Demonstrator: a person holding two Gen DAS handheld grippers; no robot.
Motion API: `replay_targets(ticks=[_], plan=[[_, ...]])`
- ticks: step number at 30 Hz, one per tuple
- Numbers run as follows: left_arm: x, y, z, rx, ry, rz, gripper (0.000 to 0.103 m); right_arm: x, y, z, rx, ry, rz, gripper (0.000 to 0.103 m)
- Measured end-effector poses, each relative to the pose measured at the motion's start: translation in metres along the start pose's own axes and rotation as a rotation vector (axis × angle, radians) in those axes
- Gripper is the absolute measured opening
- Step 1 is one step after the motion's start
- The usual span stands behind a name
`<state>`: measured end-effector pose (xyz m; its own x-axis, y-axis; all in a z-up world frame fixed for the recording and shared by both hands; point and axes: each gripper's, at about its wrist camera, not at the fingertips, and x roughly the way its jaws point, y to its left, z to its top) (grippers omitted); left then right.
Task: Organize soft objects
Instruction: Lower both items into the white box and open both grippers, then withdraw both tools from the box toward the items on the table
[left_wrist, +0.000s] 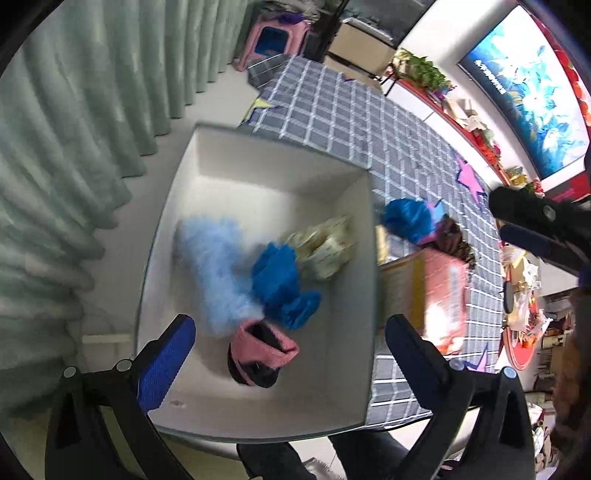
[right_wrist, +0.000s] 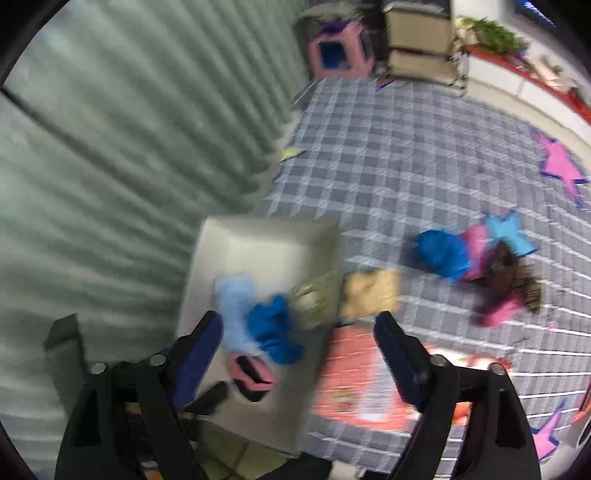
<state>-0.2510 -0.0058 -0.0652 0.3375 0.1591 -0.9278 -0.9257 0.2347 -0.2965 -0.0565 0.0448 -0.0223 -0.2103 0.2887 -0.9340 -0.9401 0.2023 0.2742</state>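
A white box holds a fluffy light-blue piece, a blue cloth, a cream bundle and a pink-and-black item. My left gripper hangs open above the box, with the pink-and-black item lying loose below its fingers. In the blurred right wrist view my right gripper is open and empty over the white box's near corner. On the checked mat lie another blue cloth, pink pieces and a brown item. The right gripper's body shows at the right edge.
A pink-red carton with a beige flap stands beside the box on the grey checked mat. Green curtains hang on the left. A pink stool, a low shelf with plants and a screen stand beyond.
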Motion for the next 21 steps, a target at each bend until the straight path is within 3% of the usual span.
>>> replay_targets(ticks=[6, 10, 13, 17, 21], plan=[[-0.002, -0.039, 0.021, 0.034, -0.004, -0.044, 0.103, -0.004, -0.117, -0.005, 0.189, 0.027, -0.206, 0.103], [0.004, -0.071, 0.026, 0.068, 0.025, -0.056, 0.103, 0.032, -0.196, -0.022, 0.321, 0.180, -0.329, 0.103], [0.007, -0.094, 0.028, 0.089, 0.046, -0.049, 0.103, 0.056, -0.233, -0.030, 0.380, 0.228, -0.326, 0.103], [0.015, -0.126, 0.029, 0.113, 0.075, -0.022, 0.103, 0.087, -0.249, -0.017, 0.361, 0.234, -0.261, 0.103], [0.028, -0.159, 0.036, 0.131, 0.101, 0.001, 0.103, 0.123, -0.264, -0.009, 0.342, 0.293, -0.222, 0.103]])
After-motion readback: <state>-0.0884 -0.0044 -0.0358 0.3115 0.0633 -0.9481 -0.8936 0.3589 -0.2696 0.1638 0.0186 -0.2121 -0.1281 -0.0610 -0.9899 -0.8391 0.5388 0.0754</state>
